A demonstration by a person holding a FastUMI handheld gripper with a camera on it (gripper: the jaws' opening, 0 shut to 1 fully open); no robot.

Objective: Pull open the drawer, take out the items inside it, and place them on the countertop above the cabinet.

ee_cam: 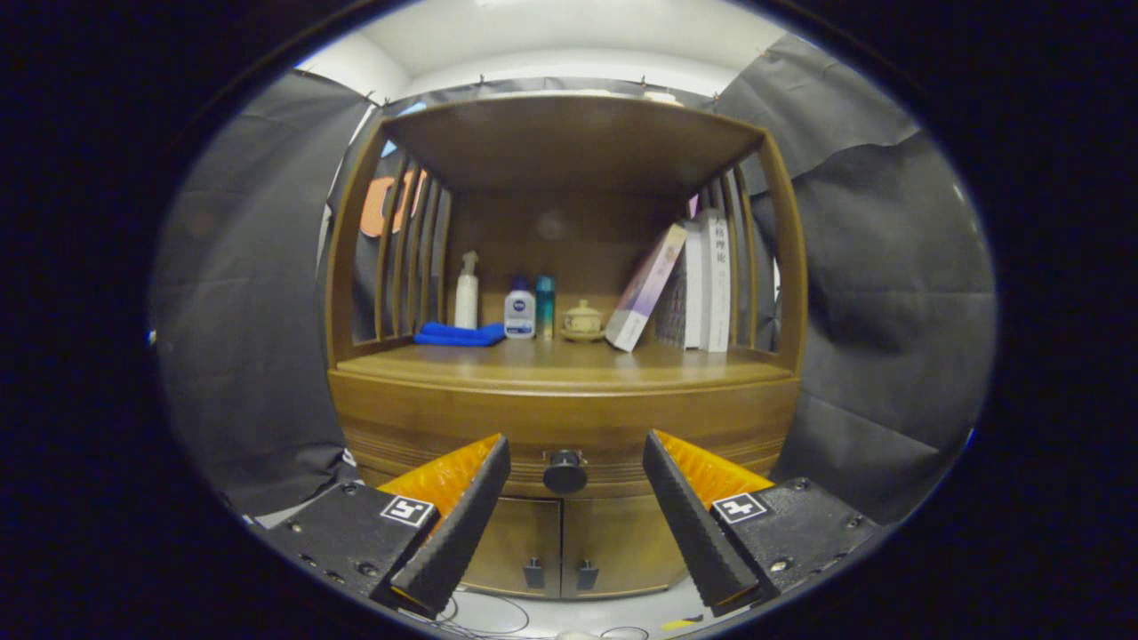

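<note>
Gripper point(576, 444) jaws spread wide, holding nothing, touching nothing. Drawer knob point(564, 471) sits between the fingers, just ahead, w/ gap each side. Drawer point(569, 436) shut, under the table point(569, 363) w/ bottles, blue cloth point(460, 334), books.

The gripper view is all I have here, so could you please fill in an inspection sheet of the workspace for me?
Surface: wooden countertop, bare along its front.
Job's things: wooden drawer front shut; round dark knob untouched.
Clutter: folded blue cloth, white spray bottle, white jar, teal can, small lidded ceramic pot, leaning book, upright books.
Grippers: hand-held gripper open, knob between its fingers, apart from both.
Cables: thin wires on floor.
Surroundings: black cloth walls; lower cabinet doors closed.
</note>
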